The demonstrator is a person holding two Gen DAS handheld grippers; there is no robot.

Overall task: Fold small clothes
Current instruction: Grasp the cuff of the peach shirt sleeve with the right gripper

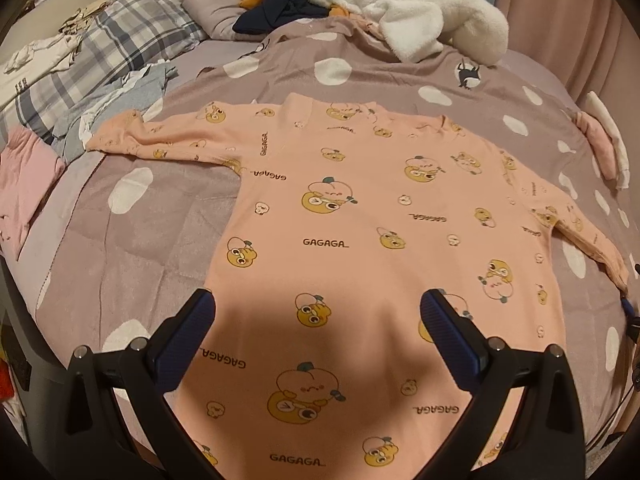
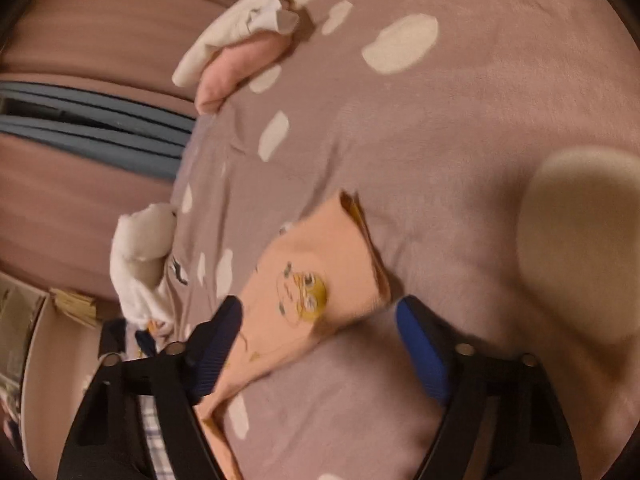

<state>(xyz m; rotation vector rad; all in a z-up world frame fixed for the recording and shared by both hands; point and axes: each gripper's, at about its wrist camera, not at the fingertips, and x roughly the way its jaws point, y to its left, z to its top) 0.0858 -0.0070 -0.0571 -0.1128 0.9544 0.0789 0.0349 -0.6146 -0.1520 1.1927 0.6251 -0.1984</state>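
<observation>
A peach long-sleeved top printed with cartoon fruit and "GAGAGA" lies flat on the bed's mauve spotted cover, neck at the far end and both sleeves spread out. My left gripper hovers open over the lower body of the top, with nothing between its fingers. In the right wrist view, the cuff end of the right sleeve lies on the cover between the fingers of my right gripper. That gripper stands open, its pads clear of the cloth. The view is tilted and blurred.
At the far end lie a white fleece garment and a navy one. A plaid pillow, grey-blue clothes and pink cloth sit at the left. Folded pink and white pieces rest by the bed's right edge.
</observation>
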